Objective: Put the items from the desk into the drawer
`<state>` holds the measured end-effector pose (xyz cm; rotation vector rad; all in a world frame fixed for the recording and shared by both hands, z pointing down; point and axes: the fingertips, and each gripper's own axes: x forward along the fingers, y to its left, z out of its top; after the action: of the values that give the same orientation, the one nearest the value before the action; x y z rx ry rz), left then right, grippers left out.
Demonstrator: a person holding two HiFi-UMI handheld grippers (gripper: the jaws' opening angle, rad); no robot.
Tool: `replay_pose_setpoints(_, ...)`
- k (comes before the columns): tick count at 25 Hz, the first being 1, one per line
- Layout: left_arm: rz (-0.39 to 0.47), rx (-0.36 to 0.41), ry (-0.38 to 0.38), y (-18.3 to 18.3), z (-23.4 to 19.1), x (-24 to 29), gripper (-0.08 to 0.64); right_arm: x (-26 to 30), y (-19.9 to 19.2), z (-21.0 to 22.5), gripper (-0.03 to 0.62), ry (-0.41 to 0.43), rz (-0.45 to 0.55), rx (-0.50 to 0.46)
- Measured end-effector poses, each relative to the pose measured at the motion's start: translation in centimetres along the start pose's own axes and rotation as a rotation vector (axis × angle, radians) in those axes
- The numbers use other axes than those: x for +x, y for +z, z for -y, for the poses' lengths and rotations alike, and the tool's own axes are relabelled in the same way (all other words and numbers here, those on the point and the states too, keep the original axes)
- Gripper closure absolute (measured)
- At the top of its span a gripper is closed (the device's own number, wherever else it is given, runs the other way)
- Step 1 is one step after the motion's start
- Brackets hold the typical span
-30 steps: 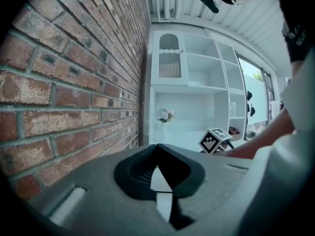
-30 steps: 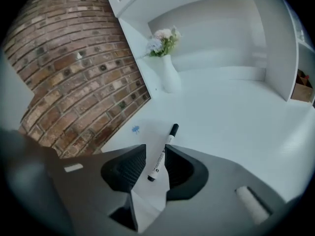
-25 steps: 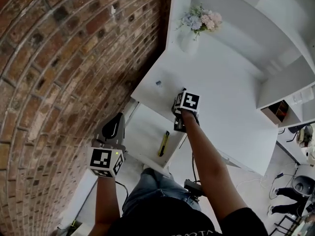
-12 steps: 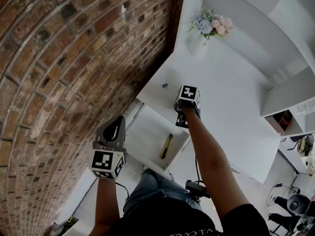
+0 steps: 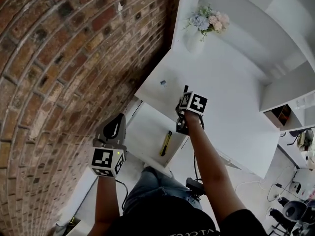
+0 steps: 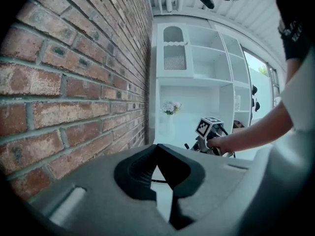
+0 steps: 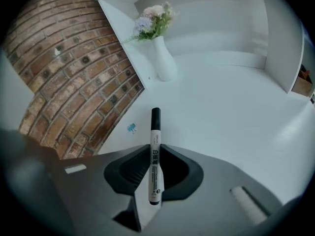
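Left tongs: held low beside the brick wall, just left of the open drawer; the jaws are seen closed on each other, with nothing between them.
Drawer: pulled out under the front edge of the counter; a yellow-and-black utility knife is seen lying inside, near the right wall.
Right tongs: held at the counter's front edge, just by the drawer's far right corner and tilted steeply down; the jaws have just been closing and are pressed on a marker.
Marker: white barrel, black cap; it is gripped across the barrel by the right tongs, with the capped end left sticking out past the tips. It is carried clear of the counter and is not yet in the drawer.
Counter, further back: a small blue item is seen near the wall-side edge, well apart from both tongs; a white vase of flowers is stood in the far corner.
Step judged: the marker is to be carried across and let go inside the drawer.
Risk, slip: the smooth round barrel could be swung or shed during the carry and lost to the floor.
Risk, knock: the protruding end could be caught on the drawer's rim, and the drawer is not steadied by the left tongs.
Risk, omission: the blue item could be overlooked.
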<state>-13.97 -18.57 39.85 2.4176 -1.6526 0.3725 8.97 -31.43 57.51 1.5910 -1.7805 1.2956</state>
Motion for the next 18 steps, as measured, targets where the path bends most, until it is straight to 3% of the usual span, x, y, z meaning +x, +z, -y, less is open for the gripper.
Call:
replay_pose_setpoints(8,0.023,0.003,-0.032,0.7,1.0,-0.1,0.558,-4.7,-0.8,-1.4,0.515,0.113,0.165,-0.039)
replay_pose_setpoints(18,-0.013,-0.008,-0.065,-1.3,2.1,-0.7,0.558,-5.1,-8.7,-2.5,0.515,0.213,0.058,0.013)
